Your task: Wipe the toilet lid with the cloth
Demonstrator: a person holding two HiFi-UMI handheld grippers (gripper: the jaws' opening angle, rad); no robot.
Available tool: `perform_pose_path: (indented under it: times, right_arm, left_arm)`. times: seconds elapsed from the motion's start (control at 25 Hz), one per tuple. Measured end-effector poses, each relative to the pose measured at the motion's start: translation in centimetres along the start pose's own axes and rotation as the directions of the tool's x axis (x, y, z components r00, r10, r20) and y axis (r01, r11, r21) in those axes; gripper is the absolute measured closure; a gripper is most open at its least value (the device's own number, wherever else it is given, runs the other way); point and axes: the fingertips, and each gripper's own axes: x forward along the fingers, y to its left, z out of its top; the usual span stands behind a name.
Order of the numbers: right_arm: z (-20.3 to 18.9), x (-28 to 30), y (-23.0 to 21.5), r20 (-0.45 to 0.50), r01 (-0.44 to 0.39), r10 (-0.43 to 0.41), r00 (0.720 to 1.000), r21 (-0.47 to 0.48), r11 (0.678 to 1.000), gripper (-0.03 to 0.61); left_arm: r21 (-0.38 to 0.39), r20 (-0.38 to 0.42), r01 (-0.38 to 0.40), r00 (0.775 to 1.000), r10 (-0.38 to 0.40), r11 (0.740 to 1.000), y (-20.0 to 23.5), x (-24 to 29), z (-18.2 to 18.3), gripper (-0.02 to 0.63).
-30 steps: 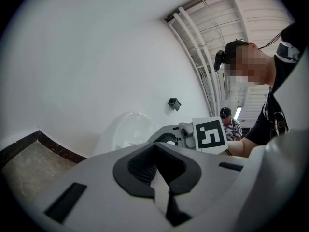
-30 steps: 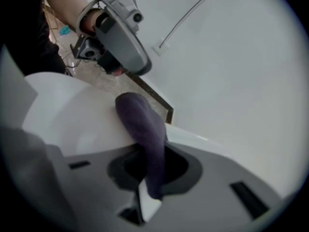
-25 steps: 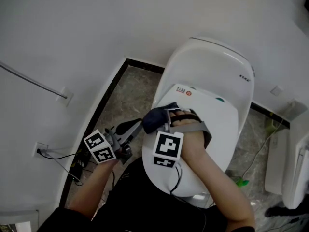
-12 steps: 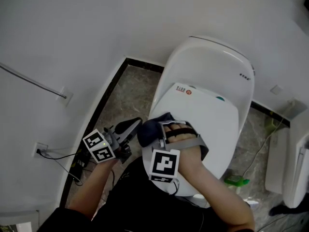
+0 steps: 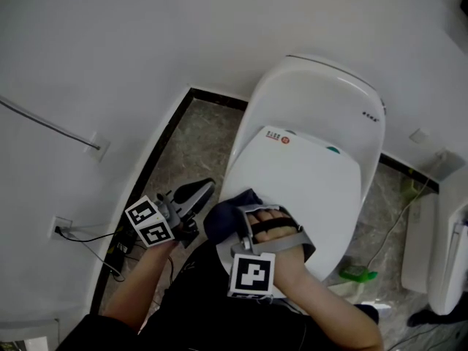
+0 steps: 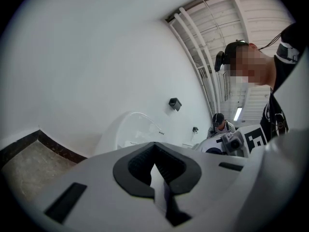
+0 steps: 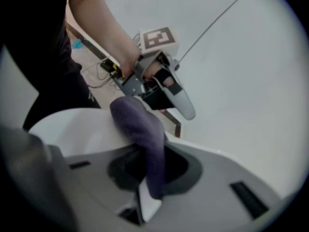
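Sits further toward 6 o'clock than a second ago: right gripper (image 5: pixel 234 221), fingers pinching the dark blue cloth (image 5: pixel 222 213), pressed on the white toilet lid (image 5: pixel 322 189) at its 7 o'clock rim. Hangs at 9 o'clock over the stone floor (image 5: pixel 194 141): left gripper (image 5: pixel 199 191), fingers pressed together, empty.

Open across the lid, tight down the left side

From its middle back to the hinge, the toilet lid (image 5: pixel 311 178) lies bare. The right gripper (image 5: pixel 238 216), clamped on the cloth (image 5: pixel 219 212), crowds its near-left edge. The floor strip (image 5: pixel 191 141) between wall (image 5: pixel 110 57) and bowl is narrow: the left gripper (image 5: pixel 196 191), jaws together, fills it, and cables (image 5: pixel 91 237) clutter the near end.
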Motion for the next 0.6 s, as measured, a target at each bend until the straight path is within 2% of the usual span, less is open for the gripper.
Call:
perform_pose_path:
  times: [0.2,0.32,0.44,0.6]
  right_arm:
    - [0.3,-1.0,1.4,0.039,-0.024,0.023,0.999,0.033,0.999,0.512]
    - [0.2,-1.5,1.8,0.076,-0.039,0.033,0.997,0.085,0.996,0.512]
    - [0.0,-2.0,1.7,0.119,-0.049,0.031,0.992,0.155,0.987,0.512]
    - [-0.7,-2.6,0.9,0.186,-0.084,0.032,0.982,0.284,0.955,0.512]
  left_arm:
    - [0.0,0.002,0.004,1.0,-0.004,1.0,0.0,0.3,0.1,0.601]
    - [-0.001,-0.002,0.006,1.0,-0.006,1.0,0.0,0.5,-0.1,0.601]
    - [-0.002,-0.006,0.007,1.0,-0.007,1.0,-0.1,0.7,-0.3,0.601]
    - [-0.001,-0.008,0.01,1.0,-0.01,1.0,-0.3,1.0,-0.3,0.601]
